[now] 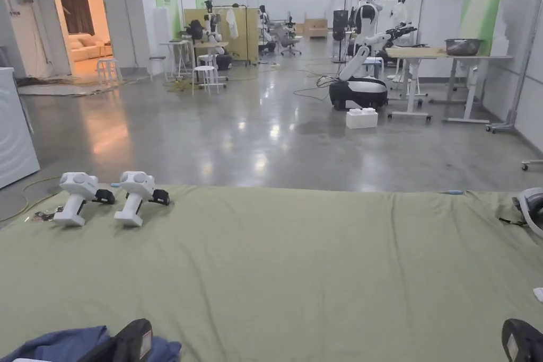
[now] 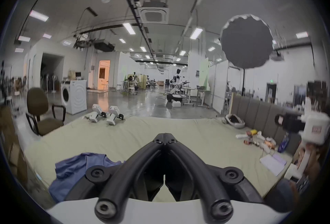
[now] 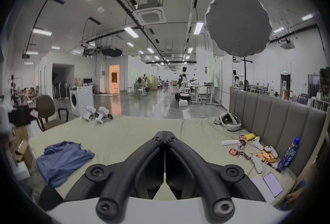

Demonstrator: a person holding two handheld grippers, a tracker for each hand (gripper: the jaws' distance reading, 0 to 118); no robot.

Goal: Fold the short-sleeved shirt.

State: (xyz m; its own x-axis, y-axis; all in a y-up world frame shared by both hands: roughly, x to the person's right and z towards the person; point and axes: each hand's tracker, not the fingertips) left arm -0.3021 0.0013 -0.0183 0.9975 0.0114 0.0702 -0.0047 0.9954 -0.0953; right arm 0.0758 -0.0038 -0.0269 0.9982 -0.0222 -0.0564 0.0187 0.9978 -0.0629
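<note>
blue shirt (image 3: 62, 158) crumpled on green sheet (image 3: 135, 131), no legible writing

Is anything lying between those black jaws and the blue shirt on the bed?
Nothing visible does. The blue shirt lies crumpled on the green sheet, left of the right gripper, with bare sheet between. The left gripper is right beside it. Both grippers' jaws are closed and empty.

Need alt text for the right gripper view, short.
The right gripper, fingers closed together and holding nothing, hangs above a pale green sheet. A crumpled blue shirt lies on the sheet to the left; snack packets, controllers and a water bottle lie to the right by a grey padded headboard.
</note>
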